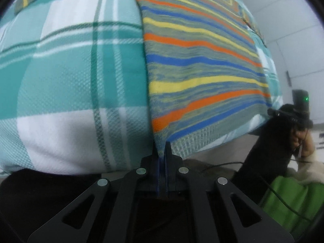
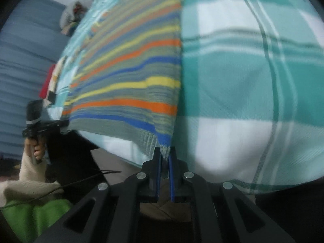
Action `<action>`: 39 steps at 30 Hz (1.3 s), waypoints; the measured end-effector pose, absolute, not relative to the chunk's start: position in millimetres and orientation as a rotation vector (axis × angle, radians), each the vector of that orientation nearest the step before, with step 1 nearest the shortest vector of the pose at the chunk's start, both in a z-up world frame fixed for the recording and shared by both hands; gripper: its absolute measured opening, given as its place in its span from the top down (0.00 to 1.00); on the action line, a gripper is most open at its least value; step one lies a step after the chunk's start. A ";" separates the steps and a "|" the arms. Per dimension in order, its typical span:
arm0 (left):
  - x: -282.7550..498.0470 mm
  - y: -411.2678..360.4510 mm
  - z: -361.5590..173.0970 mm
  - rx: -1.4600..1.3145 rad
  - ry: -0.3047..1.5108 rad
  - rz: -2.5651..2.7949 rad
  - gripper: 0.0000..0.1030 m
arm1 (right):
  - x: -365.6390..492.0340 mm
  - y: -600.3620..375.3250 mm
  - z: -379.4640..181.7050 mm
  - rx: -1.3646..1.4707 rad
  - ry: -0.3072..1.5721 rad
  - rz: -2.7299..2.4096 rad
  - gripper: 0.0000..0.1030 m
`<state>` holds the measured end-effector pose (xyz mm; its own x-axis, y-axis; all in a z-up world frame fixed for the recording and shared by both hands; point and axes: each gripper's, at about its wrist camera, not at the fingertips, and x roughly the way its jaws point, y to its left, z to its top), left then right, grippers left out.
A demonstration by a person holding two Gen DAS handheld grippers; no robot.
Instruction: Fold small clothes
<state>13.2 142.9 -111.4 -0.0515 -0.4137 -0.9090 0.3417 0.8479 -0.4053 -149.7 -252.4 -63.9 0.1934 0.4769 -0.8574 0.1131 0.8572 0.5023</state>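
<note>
- Left gripper (image 1: 162,151) has its fingers pinched tight on the near corner of the striped cloth (image 1: 202,60), hem right between the tips.
- Right gripper (image 2: 165,156) is clamped on the other near corner of that cloth (image 2: 129,77).
- The cloth spreads away from both claws over the plaid sheet (image 1: 70,70), its near hem at the sheet's near edge.
- Each view catches the other gripper: right (image 1: 291,115), left (image 2: 40,125), at the cloth's far side.

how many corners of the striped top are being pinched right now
2: the left gripper pinches one near hem corner of the striped top, the right gripper the other. Far corners are out of view.
</note>
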 end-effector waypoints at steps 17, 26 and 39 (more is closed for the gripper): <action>-13.5 149.9 -51.8 0.088 1.248 -0.388 0.48 | -162.5 -273.5 -51.3 0.468 1.356 0.148 0.81; 73.8 71.8 -22.4 -0.003 0.930 -0.434 0.16 | -57.4 -242.4 16.9 0.209 1.013 0.222 0.81; 102.0 71.9 -99.9 0.016 0.941 -0.154 0.10 | -38.9 -261.9 -42.3 0.161 1.029 0.074 0.78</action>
